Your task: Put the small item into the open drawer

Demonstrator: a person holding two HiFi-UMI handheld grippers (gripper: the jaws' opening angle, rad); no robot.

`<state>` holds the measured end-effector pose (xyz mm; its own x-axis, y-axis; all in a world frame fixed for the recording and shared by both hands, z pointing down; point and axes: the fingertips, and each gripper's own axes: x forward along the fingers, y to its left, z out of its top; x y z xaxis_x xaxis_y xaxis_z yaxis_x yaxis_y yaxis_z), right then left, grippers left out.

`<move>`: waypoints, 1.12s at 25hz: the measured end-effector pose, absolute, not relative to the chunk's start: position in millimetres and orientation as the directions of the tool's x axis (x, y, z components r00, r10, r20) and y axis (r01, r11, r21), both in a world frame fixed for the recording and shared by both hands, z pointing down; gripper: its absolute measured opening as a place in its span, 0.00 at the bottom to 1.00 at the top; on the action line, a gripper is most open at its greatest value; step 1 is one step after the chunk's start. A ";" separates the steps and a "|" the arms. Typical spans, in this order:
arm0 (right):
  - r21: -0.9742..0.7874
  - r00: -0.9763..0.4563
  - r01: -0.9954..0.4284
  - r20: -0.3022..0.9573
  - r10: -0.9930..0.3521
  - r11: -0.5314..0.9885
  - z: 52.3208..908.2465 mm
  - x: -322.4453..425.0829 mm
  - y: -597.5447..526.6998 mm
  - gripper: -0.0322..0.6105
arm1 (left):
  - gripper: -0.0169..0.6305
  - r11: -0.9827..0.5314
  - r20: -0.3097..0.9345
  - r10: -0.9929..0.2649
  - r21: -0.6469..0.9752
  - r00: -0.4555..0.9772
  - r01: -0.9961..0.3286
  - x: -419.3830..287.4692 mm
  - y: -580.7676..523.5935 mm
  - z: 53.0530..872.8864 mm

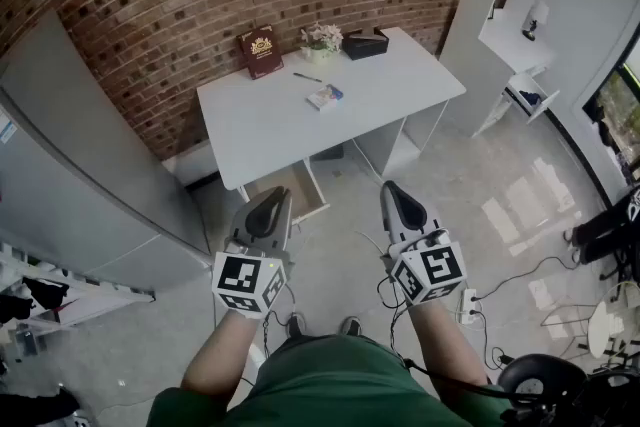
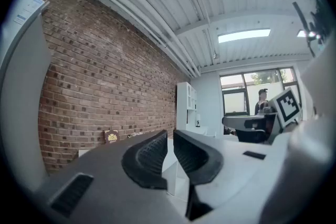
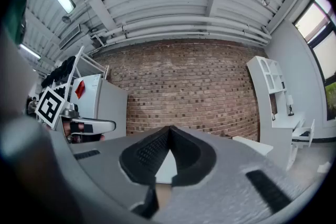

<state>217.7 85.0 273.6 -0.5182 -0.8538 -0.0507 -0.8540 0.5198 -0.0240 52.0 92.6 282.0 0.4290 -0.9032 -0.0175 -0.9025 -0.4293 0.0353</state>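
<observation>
The small item [image 1: 325, 96], a blue-and-white pack, lies near the middle of the white desk [image 1: 260, 125]. Below the desk's front edge the open drawer [image 1: 290, 190] is pulled out, with a bare wooden bottom. My left gripper [image 1: 275, 198] is held level just before the drawer; in the left gripper view [image 2: 170, 134] a narrow slit shows between its jaws, with nothing in it. My right gripper [image 1: 392, 191] hovers over the floor to the drawer's right. In the right gripper view [image 3: 169, 128] its tips touch, shut and empty. Both are well short of the item.
On the desk's far side are a dark red book [image 1: 260, 52], a flower pot [image 1: 321, 37], a black box [image 1: 365, 43] and a pen [image 1: 307, 77]. A grey cabinet [image 1: 90, 175] stands left, white shelves [image 1: 525, 5] right. Cables and a power strip [image 1: 468, 303] lie on the floor.
</observation>
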 end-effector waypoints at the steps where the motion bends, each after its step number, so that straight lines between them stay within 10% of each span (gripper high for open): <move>1: -0.022 -0.517 -0.855 -0.045 -0.855 0.518 274.9 214.4 82.9 0.04 | 0.08 -0.430 -0.014 -0.903 0.038 0.429 -0.902 48.9 89.7 283.5; 28: -0.018 -0.581 -0.814 0.013 -0.814 0.580 307.8 299.0 64.5 0.05 | 0.08 -0.369 0.047 -0.928 0.003 0.369 -0.929 135.2 75.1 303.3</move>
